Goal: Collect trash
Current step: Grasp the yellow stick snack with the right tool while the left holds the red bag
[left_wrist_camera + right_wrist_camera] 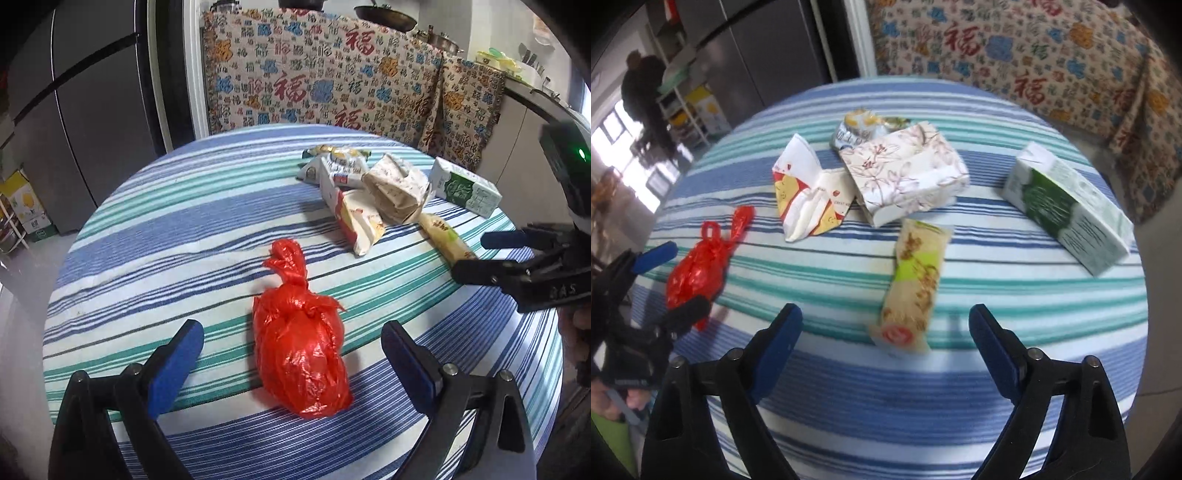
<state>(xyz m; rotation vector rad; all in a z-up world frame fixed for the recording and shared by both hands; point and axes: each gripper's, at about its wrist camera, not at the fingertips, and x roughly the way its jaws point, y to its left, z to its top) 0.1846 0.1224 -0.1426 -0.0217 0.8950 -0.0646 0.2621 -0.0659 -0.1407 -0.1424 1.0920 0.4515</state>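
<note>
Left gripper (291,354) is straddling the red bag (301,347), jaws wide, gripping nothing; right gripper (886,332) is hanging wide and empty over the yellow wrapper (914,288). Thin, slippery plastic risks escaping a shallow pinch.

Left tool (291,345) and right tool (886,325): black plastic arms, blue pads, silver pivot screws; green light on the right tool's housing.
</note>
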